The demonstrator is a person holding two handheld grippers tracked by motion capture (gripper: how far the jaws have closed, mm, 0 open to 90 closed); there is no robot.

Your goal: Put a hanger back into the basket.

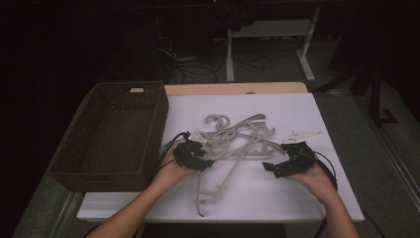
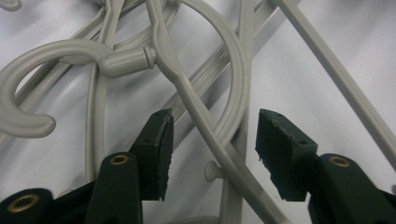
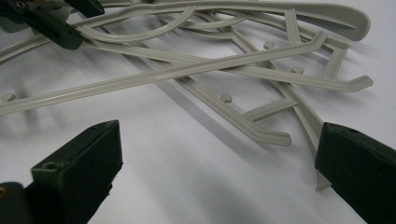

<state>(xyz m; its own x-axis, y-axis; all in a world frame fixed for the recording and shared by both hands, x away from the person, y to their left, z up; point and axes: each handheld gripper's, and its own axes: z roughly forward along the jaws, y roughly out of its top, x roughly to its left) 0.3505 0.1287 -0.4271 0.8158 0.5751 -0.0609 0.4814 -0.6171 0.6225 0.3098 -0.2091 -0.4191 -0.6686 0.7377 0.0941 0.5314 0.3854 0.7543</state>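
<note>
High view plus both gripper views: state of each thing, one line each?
Hangers: tangled in a pile, lying flat on the white table.
Basket: upright, empty, at the table's left edge.
Left gripper: open, jaws astride a hanger arm, pads not pressing.
Right gripper: open wide, nothing between the jaws.

The high view looks forward and down over the counter [image 1: 297, 198]; both gripper views sit close above it, sharing the tangled hangers [image 1: 237, 141].
</note>
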